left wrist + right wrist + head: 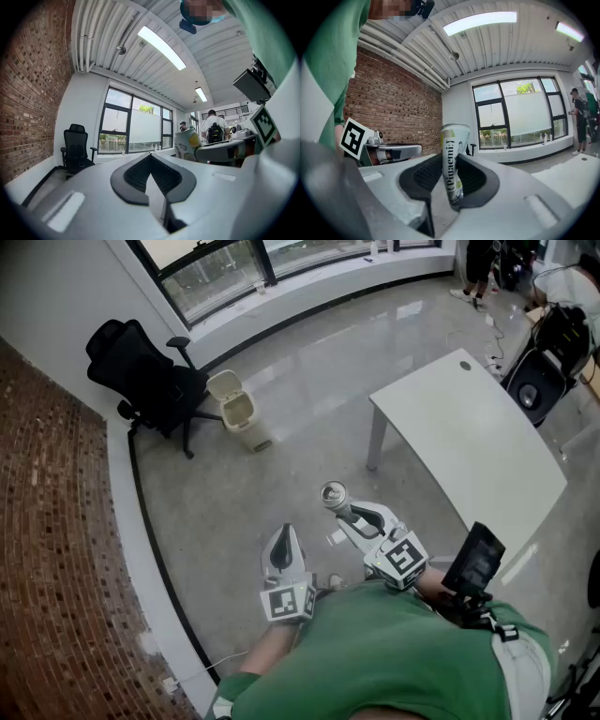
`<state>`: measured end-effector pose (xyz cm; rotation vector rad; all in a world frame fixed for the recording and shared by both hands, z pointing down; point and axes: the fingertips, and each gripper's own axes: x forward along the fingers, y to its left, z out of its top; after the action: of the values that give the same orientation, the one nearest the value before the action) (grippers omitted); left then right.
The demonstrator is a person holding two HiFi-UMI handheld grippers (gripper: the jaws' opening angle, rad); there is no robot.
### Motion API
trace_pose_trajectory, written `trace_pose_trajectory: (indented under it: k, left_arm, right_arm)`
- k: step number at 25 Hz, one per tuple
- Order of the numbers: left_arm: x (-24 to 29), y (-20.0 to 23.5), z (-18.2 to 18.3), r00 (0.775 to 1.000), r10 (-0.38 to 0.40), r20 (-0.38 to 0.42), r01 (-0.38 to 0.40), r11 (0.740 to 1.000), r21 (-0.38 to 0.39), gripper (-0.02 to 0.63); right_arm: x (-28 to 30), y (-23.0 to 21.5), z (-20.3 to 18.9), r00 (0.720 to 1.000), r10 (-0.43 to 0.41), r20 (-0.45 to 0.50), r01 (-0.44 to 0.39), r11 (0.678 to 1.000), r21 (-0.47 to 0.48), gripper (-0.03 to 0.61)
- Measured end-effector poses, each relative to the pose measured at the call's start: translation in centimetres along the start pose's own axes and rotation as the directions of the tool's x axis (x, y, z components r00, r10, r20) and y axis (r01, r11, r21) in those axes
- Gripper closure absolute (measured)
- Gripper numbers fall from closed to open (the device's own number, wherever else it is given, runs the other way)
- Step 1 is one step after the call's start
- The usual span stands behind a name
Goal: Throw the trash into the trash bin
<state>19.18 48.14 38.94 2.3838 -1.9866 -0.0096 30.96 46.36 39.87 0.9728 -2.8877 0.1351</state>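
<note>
A drink can [333, 494] stands upright between the jaws of my right gripper [343, 509], which is shut on it. In the right gripper view the can [452, 154] is pinched at its lower half by the dark pads [480, 180]. My left gripper [284, 534] is held beside it, a little nearer the body, shut with nothing in it. The left gripper view shows its jaws [151, 164] closed together and the can [187, 144] off to the right. A beige trash bin [240, 414] with its lid up stands on the floor farther ahead, by the window wall.
A black office chair [145, 379] stands just left of the bin. A white table [473, 442] is at the right, with a speaker [534, 381] beyond it. A brick wall [56, 568] runs along the left. People stand at the far right.
</note>
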Motion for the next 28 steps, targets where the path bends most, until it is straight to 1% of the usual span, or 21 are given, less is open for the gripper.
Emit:
trace_pose_trajectory:
  k: [10,16,25,28]
  left_arm:
    - [-0.19,-0.05,-0.05,1.0,-0.001,-0.001,0.001,1.0,0.001,0.607]
    - [-0.06,0.11,0.12,1.0,0.002,-0.002,-0.002,1.0,0.002,0.607]
    - [-0.23,0.51,0.06,1.0,0.009,-0.003,-0.009,1.0,0.001,0.607]
    - [-0.07,0.69,0.09,1.0,0.011,-0.005,-0.011,1.0,0.0,0.607]
  right_arm:
    - [-0.08,0.21,-0.16,1.0,0.001,0.001,-0.001,1.0,0.001,0.471]
    - [0.03,0.17,0.13,1.0,0.006,0.013,-0.007,1.0,0.024,0.469]
    - [0.36,0.59,0.29,1.0,0.013,0.019,-0.013,0.999,0.035,0.469]
    - [0.62,0.47,0.2,1.0,0.018,0.015,-0.018,1.0,0.026,0.469]
